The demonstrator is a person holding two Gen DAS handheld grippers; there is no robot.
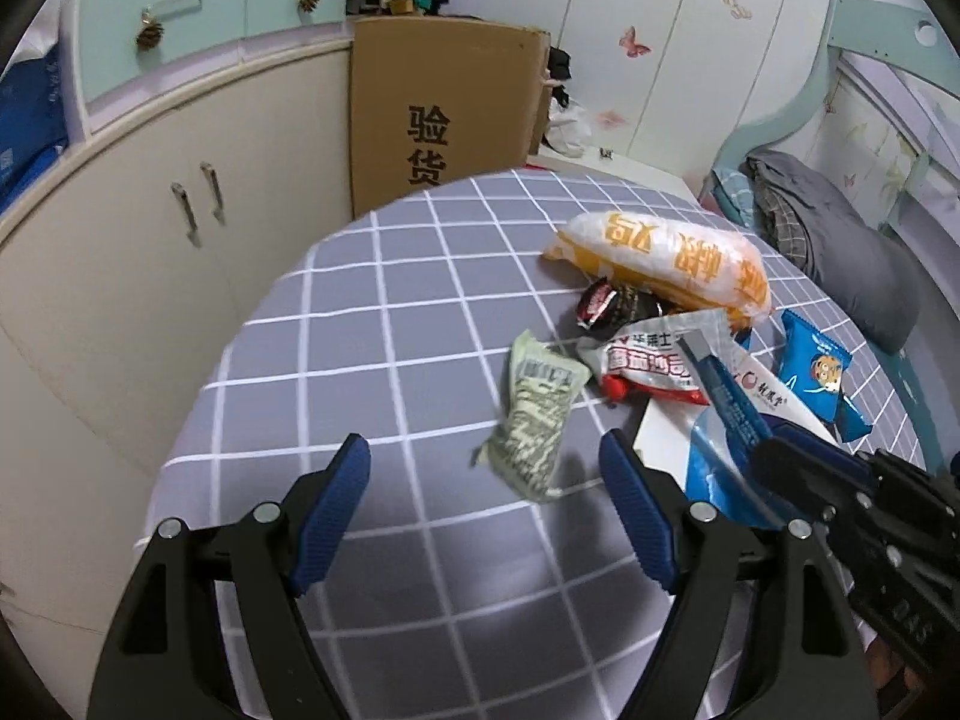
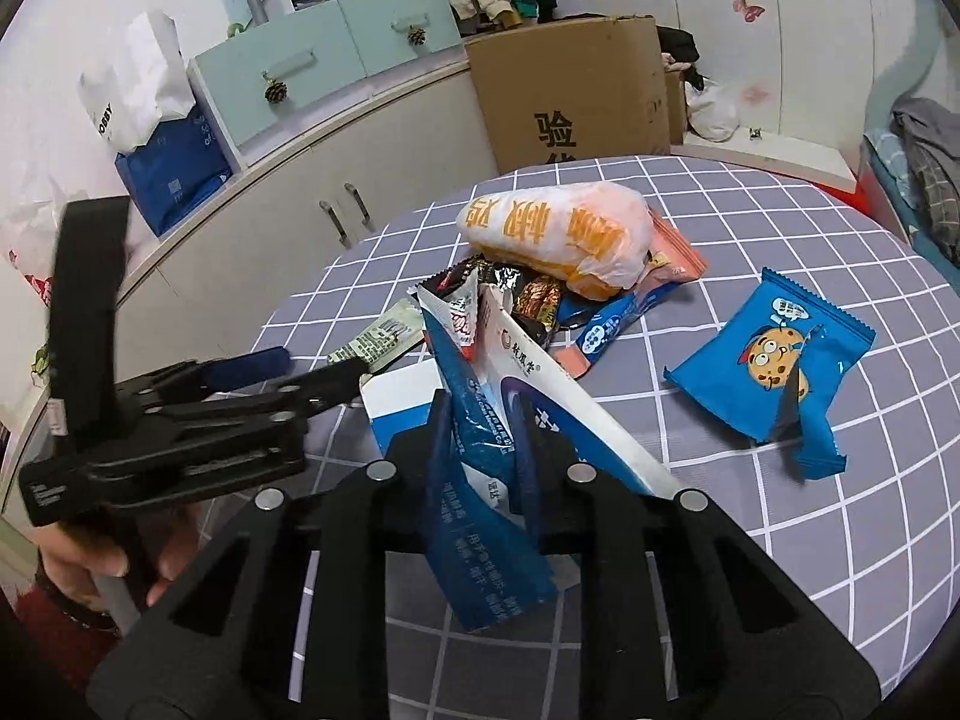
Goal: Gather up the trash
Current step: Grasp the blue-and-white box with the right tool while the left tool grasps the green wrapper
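Right gripper [image 2: 480, 426] fingers narrow, pinching blue pouch [image 2: 480, 540] at pile edge on counter [image 2: 780, 570]. Left gripper [image 1: 486, 492] fingers wide, empty, near green packet [image 1: 534, 420]. Step: picking wrappers. Next: probably lift pouch clear; bin not visible.

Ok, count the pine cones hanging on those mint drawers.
2. One pine cone hangs at the left drawer, the other at the right drawer, both above the cream cabinet. More could be hidden beyond the picture's edges.
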